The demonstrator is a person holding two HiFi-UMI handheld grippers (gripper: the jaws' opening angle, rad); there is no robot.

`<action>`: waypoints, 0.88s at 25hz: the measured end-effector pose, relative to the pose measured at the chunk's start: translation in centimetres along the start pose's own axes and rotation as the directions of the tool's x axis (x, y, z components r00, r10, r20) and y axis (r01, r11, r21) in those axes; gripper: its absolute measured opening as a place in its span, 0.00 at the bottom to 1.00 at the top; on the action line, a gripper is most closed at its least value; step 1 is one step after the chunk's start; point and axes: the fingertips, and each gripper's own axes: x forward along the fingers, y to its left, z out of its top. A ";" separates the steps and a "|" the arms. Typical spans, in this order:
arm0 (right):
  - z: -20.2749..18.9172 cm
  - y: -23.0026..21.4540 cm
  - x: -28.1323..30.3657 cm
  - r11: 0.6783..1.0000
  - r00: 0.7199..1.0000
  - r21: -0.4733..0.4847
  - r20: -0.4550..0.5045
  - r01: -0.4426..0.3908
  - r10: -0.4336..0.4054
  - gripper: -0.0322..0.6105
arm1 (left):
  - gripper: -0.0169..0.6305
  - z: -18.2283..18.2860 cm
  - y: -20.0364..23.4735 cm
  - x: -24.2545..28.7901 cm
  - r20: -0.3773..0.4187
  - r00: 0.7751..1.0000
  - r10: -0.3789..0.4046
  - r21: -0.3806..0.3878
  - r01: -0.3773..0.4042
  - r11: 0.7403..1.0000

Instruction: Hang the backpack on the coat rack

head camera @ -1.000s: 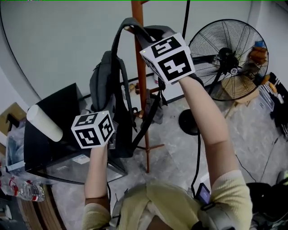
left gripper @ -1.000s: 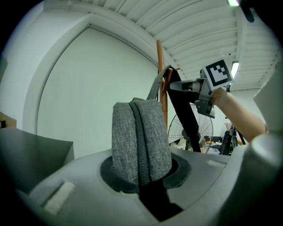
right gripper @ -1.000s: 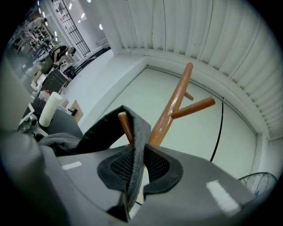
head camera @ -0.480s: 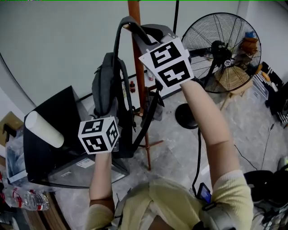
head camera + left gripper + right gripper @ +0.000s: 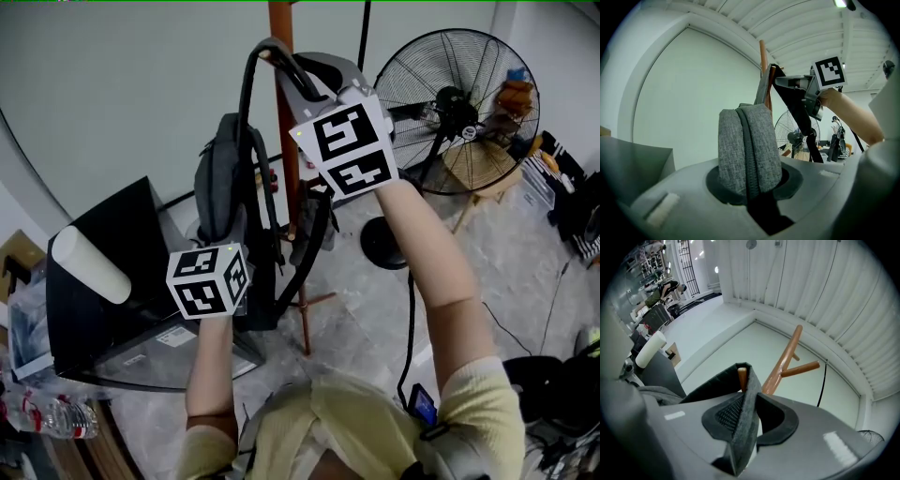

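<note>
The grey backpack [image 5: 223,183] hangs beside the brown coat rack pole [image 5: 281,112]. Its dark strap [image 5: 267,58] loops up over a peg tip [image 5: 742,377] high on the rack. My right gripper [image 5: 317,82] is raised at the pole, and the strap [image 5: 746,404] stands pinched between its jaws, which are opening. My left gripper [image 5: 217,281] is lower and shut on a fold of the backpack's grey fabric [image 5: 749,145]. In the left gripper view, the right gripper [image 5: 808,91] shows up beside the pole [image 5: 762,58].
A large floor fan [image 5: 459,108] stands right of the rack. A black box [image 5: 112,244] with a white roll [image 5: 89,264] on it sits at the left, with plastic bottles [image 5: 47,417] below. A pale wall is close behind the rack.
The right gripper has edged the strap closer to the rack pole and rolled a little. The left gripper has shifted slightly right in the head view, still gripping the backpack.
</note>
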 end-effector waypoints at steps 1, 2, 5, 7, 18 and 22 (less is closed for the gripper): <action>0.0 0.1 0.0 1.000 1.000 0.002 0.005 0.002 -0.002 0.15 | 0.16 0.0 0.0 0.0 0.000 1.000 0.001 0.001 -0.001 1.000; 0.1 0.1 0.0 1.000 1.000 0.002 0.011 0.003 -0.003 0.15 | 0.16 0.0 0.0 0.0 0.001 1.000 0.003 0.001 -0.003 1.000; 0.3 0.3 -0.3 1.000 0.999 -0.018 0.040 0.008 -0.007 0.17 | 0.16 -0.1 0.3 -0.1 0.003 1.000 0.015 -0.007 -0.015 1.000; 0.6 0.5 -0.6 0.999 0.998 -0.036 0.064 0.014 -0.011 0.17 | 0.16 -0.2 0.4 -0.3 0.003 1.000 0.022 -0.014 -0.022 1.000; 1.0 0.5 -1.4 0.998 0.989 -0.032 0.139 0.055 -0.050 0.19 | 0.16 -0.9 0.4 -0.2 -0.013 1.000 0.021 -0.011 -0.021 1.000; 1.2 0.4 -1.5 0.999 0.988 -0.008 0.148 0.050 -0.048 0.19 | 0.16 -1.1 0.7 -0.2 -0.017 1.000 0.026 -0.015 -0.026 1.000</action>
